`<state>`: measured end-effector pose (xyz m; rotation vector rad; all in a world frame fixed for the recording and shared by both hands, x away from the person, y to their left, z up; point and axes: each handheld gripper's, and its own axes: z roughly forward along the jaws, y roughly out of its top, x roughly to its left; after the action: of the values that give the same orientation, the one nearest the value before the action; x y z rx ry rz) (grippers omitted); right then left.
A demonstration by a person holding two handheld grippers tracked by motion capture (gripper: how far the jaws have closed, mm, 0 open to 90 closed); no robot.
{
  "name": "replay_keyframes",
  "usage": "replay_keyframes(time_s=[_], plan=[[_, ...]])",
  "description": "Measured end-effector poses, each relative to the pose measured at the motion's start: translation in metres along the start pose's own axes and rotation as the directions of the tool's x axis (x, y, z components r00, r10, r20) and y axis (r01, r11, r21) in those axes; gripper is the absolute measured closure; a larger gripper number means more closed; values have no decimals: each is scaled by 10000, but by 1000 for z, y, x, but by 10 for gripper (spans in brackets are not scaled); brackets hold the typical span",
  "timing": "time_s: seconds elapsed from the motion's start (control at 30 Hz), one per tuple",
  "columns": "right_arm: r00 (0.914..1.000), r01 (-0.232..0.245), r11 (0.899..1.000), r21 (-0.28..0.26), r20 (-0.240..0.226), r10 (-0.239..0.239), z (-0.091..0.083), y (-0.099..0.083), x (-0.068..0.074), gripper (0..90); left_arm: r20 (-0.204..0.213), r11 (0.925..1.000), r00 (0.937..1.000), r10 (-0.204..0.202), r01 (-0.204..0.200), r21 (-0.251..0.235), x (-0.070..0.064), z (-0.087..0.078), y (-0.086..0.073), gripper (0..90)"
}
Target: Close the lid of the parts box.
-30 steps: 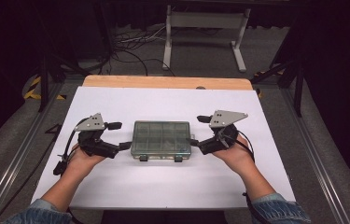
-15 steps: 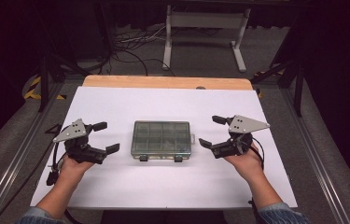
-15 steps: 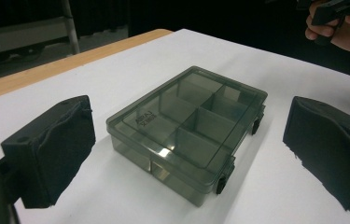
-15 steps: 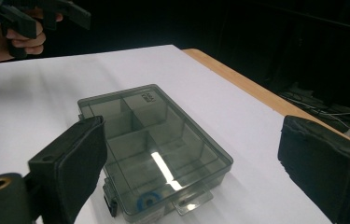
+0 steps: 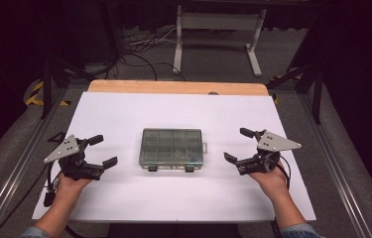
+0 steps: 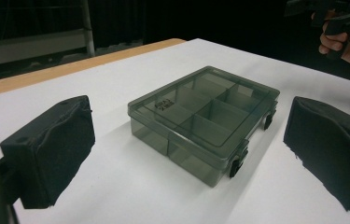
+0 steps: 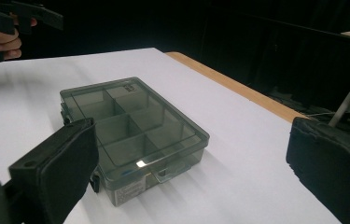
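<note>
A closed, smoky-clear compartment box (image 5: 171,148) lies at the middle of the white table (image 5: 124,109), its two dark latches facing the near edge. My left gripper (image 5: 103,150) hovers open to the box's left, a clear gap away. My right gripper (image 5: 238,145) is open to its right, also apart from it. The left gripper view has the box (image 6: 205,119) between and beyond the spread pads (image 6: 53,147), with nothing held. From the right gripper view the box (image 7: 133,128) lies ahead, its dividers visible through the lid.
The white sheet ends at a bare wooden strip (image 5: 178,87) along the far edge. Behind the table stand a white metal frame (image 5: 218,29) and loose cables (image 5: 139,49) on the floor. Metal rails (image 5: 12,163) flank the table.
Both grippers have drawn outward from the box's two ends, left going left and right going right. The box has stayed in place.
</note>
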<state>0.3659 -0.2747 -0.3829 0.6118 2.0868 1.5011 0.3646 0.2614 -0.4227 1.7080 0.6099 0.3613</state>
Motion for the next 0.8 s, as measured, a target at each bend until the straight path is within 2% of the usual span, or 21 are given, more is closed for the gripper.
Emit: replay_keyframes(time_s=[0.13, 0.23, 0.33, 0.4, 0.43, 0.47, 0.5, 0.53, 0.6, 0.73, 0.8], plan=[[10000, -76, 10000, -31, 40, 77, -2, -9, -1, 17, -33, 9996, 9996, 277, -277, 70, 0, -3, -6, 24], [9999, -167, 9998, -85, 16, 167, -3, -17, -2, 14, -14, 9996, 9996, 289, -289, 5, -1, -6, -11, 29], [9998, -202, 9997, -166, 46, 203, -3, -23, -3, 12, 6, 9995, 9998, 219, -219, -242, 0, -7, -17, 27], [9996, -266, 9995, -176, 93, 268, -4, -26, -3, 12, 18, 9995, 9999, 124, -124, -284, 1, -9, -21, 25], [9996, -262, 9995, -170, 114, 264, -5, -28, -3, 12, -3, 9995, 9998, 213, -213, -239, 2, -10, -22, 25], [9996, -244, 9996, -163, 150, 247, -5, -29, -3, 11, 5, 9993, 10000, 95, -94, -360, 1, -10, -24, 24], [9997, -155, 9998, -158, 168, 157, -5, -30, -3, 10, 6, 9994, 9998, 208, -208, -286, 3, -11, -25, 23], [9997, -137, 9998, -167, 193, 140, -4, -32, -2, 10, -17, 9995, 10000, 70, -70, -317, 2, -11, -27, 19], [9997, -65, 9999, -150, 215, 69, -4, -35, 0, 10, 15, 9996, 9999, 137, -136, -229, 4, -11, -28, 17], [9998, 55, 9997, -252, 209, -50, -4, -39, 2, 3, -37, 9997, 9998, -175, 175, -177, 5, -9, -33, 10], [9998, 38, 9993, -360, 201, -31, -5, -42, 4, 3, -102, 9999, 9999, -131, 130, -98, 6, -9, -34, 10]])
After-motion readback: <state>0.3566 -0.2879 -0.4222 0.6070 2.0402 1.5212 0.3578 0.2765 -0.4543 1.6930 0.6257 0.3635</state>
